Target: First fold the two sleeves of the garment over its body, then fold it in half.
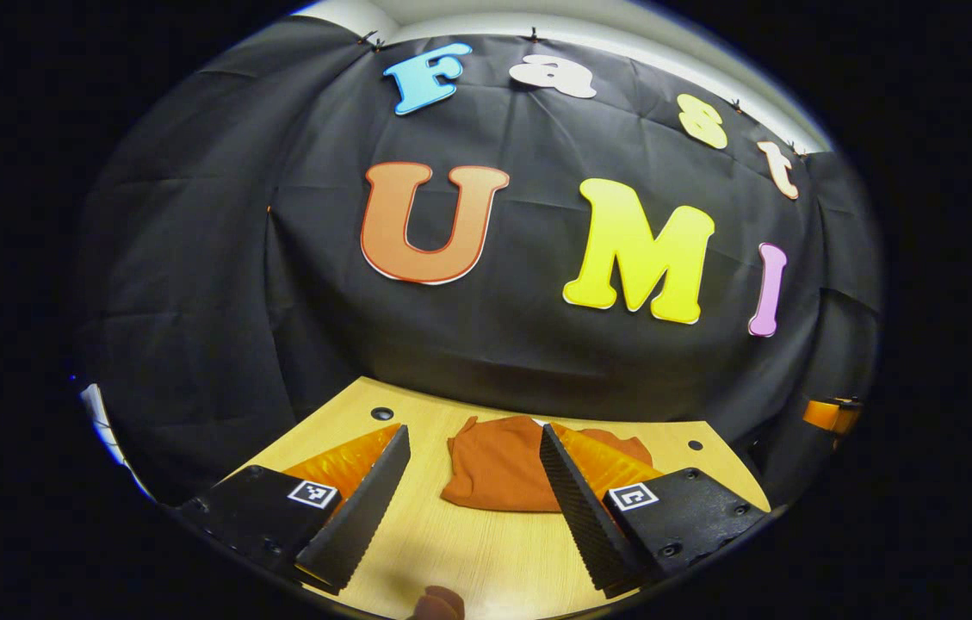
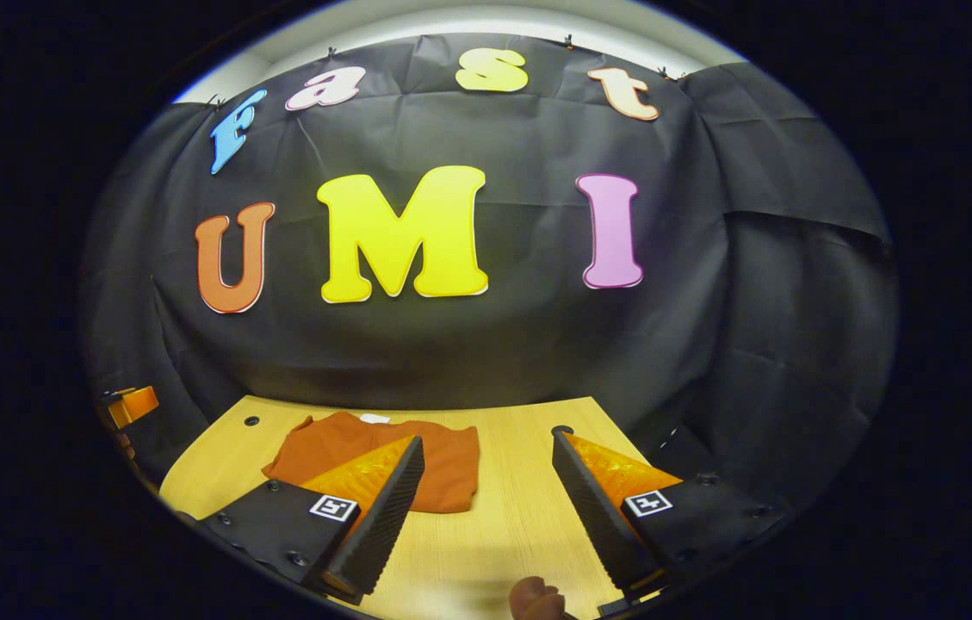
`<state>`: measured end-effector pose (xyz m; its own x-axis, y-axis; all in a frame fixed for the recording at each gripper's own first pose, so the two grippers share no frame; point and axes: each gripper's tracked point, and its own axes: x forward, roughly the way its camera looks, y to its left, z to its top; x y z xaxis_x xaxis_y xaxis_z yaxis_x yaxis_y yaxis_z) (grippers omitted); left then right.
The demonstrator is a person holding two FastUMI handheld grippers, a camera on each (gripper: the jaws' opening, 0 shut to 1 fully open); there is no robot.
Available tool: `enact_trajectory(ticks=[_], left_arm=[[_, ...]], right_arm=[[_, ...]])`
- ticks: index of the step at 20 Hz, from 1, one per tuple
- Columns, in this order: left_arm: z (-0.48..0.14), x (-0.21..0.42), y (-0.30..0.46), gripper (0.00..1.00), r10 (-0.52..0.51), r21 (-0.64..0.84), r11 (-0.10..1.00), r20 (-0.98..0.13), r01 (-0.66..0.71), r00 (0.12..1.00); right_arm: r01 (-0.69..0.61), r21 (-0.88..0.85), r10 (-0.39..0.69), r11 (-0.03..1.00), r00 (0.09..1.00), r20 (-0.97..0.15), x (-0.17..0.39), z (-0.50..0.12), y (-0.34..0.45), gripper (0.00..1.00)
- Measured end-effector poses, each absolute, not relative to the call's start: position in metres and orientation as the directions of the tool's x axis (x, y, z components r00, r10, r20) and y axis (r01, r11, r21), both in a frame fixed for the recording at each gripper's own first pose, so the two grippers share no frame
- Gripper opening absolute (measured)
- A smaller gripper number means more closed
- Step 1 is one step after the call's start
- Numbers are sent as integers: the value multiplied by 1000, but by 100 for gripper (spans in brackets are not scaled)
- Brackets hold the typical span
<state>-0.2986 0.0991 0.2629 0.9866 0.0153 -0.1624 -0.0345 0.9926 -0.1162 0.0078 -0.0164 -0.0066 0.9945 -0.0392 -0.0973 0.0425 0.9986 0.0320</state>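
A rust-orange garment (image 1: pixel 498 469) lies folded into a compact bundle on the wooden table (image 1: pixel 486 551), toward its far side. My left gripper (image 1: pixel 475 448) is open above the table, its fingers framing the garment from the near side without touching it. In the right gripper view the same garment (image 2: pixel 451 465) sits left of centre, partly behind the left finger. My right gripper (image 2: pixel 487 452) is open over bare wood to the right of the garment, holding nothing.
The black booth wall rises right behind the table's far edge (image 2: pixel 417 405). Small dark holes (image 1: pixel 381 413) mark the tabletop corners. The other gripper's body (image 2: pixel 128 406) shows at the far left of the right gripper view and at the far right (image 1: pixel 830 415) of the left gripper view.
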Motion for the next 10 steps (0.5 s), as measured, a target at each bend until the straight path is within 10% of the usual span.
enact_trajectory(ticks=[10], left_arm=[[278,-290,48,98,-79,-73,995,-82,73,993]], right_arm=[[-8,35,11,999,998,-58,22,-16,18,96]])
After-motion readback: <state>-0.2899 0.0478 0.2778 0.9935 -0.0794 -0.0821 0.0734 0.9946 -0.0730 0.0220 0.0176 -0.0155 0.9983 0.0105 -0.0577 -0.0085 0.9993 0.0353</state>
